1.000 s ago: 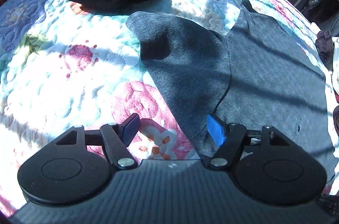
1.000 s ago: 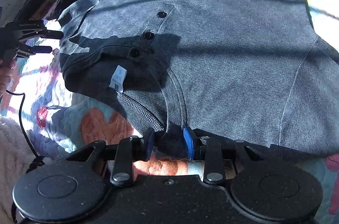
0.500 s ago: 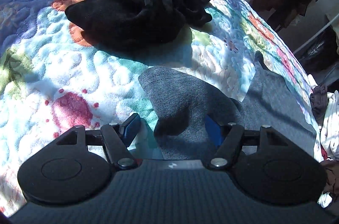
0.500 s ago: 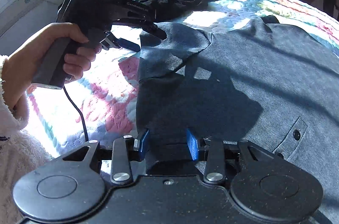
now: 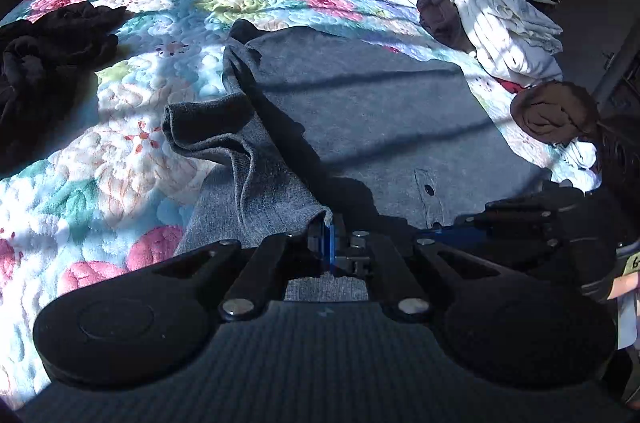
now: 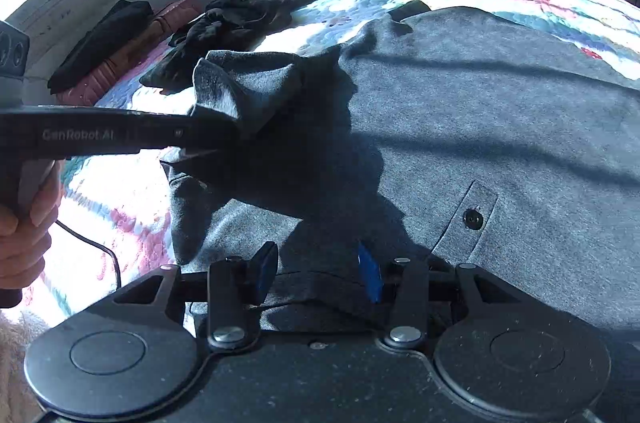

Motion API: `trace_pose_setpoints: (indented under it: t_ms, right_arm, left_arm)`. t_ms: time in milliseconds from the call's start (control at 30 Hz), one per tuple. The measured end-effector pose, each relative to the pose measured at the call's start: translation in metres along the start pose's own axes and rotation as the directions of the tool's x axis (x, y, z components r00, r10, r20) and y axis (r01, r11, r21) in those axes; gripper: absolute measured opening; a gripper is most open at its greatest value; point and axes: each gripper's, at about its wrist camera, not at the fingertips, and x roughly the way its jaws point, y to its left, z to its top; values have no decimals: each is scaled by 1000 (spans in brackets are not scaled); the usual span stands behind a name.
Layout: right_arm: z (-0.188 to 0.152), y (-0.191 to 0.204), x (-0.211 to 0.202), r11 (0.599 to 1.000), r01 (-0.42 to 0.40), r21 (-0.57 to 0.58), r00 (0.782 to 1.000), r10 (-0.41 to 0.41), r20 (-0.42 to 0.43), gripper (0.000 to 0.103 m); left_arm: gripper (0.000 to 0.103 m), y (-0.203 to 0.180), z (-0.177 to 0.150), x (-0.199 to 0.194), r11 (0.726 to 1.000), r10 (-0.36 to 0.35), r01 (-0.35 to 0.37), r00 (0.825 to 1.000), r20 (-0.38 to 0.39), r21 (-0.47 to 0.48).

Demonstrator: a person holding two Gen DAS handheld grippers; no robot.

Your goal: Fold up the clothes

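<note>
Left claw [image 5: 329,243] pinches the grey knit polo shirt's [image 5: 380,119] sleeve, mid-fold; right claw [image 6: 318,273] gapes empty. Next, lay it inward.

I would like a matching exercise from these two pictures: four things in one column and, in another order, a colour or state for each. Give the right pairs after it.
Things:
1. left gripper
2. right gripper
3. black clothes pile
4. folded clothes

States or colours:
A. white, stacked at the far right edge of the quilt
B. open, above the grey shirt near its collar
C. crumpled, dark, on the left of the quilt
D. shut on the shirt's sleeve, lifting it

Pairs: 1-D, 2-B, 3-C, 4-A
</note>
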Motion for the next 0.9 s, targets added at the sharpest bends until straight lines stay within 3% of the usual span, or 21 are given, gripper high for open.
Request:
trace_pose_setpoints:
  t_ms: [100, 167, 233, 333, 400, 533, 633, 833, 867, 900]
  right_arm:
    - [-3, -7, -2, 1000, 18, 14, 1000, -18, -4, 49]
    - [-3, -8, -2, 1000, 19, 12, 1000, -19, 0, 49]
    - [-3, -8, -3, 1000, 21, 11, 1000, -21, 4, 50]
    - [-3, -9, -4, 1000, 25, 5, 1000, -25, 8, 50]
    - [-5, -10, -1, 999, 32, -3, 999, -32, 1, 51]
    - [-13, -14, 4, 1000, 22, -3, 1000, -22, -12, 51]
    - [-20, -12, 3, 999, 23, -21, 1000, -23, 3, 52]
    - [-33, -1, -5, 996, 17, -84, 1000, -17, 1, 55]
    - [-35, -1, -5, 997, 8, -78, 1000, -8, -5, 55]
    - [-38, -1, -4, 998, 6, -68, 1000, -6, -6, 56]
  left_arm:
    - [2, -9, -11, 22, 999, 22, -19, 993, -117, 28]
    - [3, -3, -10, 20, 1000, 11, -10, 994, -109, 6]
    - [4, 5, -8, 12, 999, -30, 27, 997, -73, -38]
    - [18, 18, -8, -4, 990, -109, 108, 994, -9, -96]
    - [34, 28, -7, -16, 975, -164, 171, 985, 56, -139]
    - [44, 52, -6, -31, 929, -216, 259, 960, 180, -264]
    - [45, 63, -3, -20, 921, -121, 167, 981, 151, -352]
    - [51, 58, 0, 12, 922, -67, 88, 995, 67, -376]
    - [47, 55, 1, 16, 926, -65, 85, 996, 67, -369]
    - [33, 50, 3, 21, 935, -55, 72, 997, 58, -347]
